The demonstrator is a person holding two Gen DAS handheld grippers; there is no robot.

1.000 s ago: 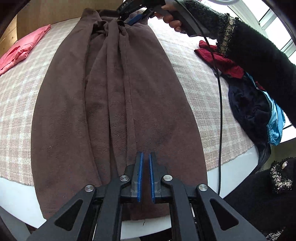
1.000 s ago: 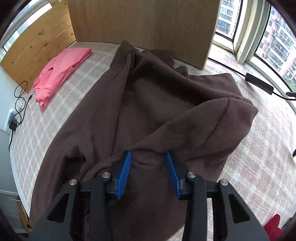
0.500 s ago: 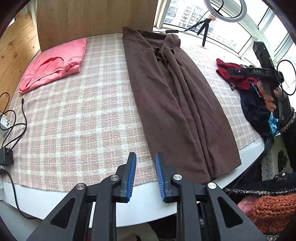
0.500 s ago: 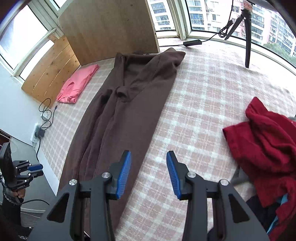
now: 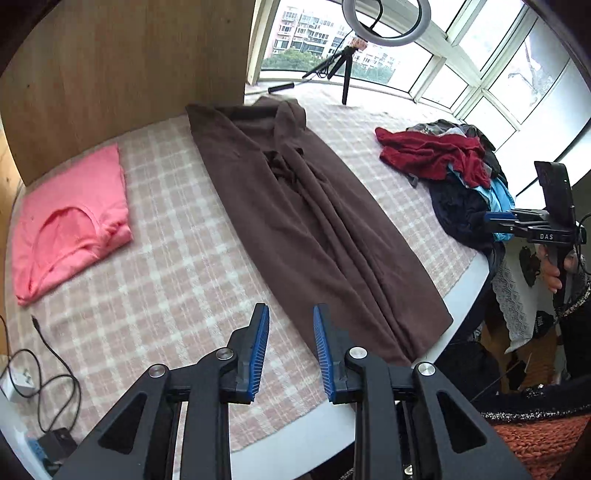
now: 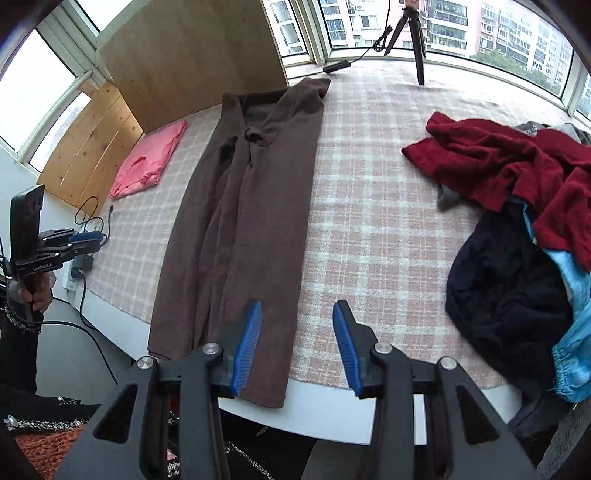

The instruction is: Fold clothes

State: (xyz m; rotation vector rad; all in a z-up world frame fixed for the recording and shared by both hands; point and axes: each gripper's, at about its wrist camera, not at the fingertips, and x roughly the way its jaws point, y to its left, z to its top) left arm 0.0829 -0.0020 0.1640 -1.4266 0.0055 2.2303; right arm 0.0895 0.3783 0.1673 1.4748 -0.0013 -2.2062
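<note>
A long brown garment [image 5: 310, 229] lies folded lengthwise into a narrow strip on the checked bed cover [image 5: 173, 258], its near end at the bed's front edge. It also shows in the right wrist view [image 6: 251, 206]. My left gripper [image 5: 290, 349] is open and empty, held back above the front edge, left of the garment's near end. My right gripper [image 6: 297, 341] is open and empty, held back above the front edge by the garment's right side. Each gripper shows in the other's view: the right gripper [image 5: 496, 221] and the left gripper [image 6: 86, 236].
A folded pink top [image 5: 70, 221] lies at the back left. A pile of red, dark and blue clothes [image 6: 524, 206] lies on the right. A tripod [image 6: 410, 33] stands by the windows. A charger and cables [image 5: 40, 373] lie at the left edge.
Both grippers have let go of the brown garment and pulled back from the bed. The left gripper's jaws have opened. The garment now lies flat as a long narrow strip.
</note>
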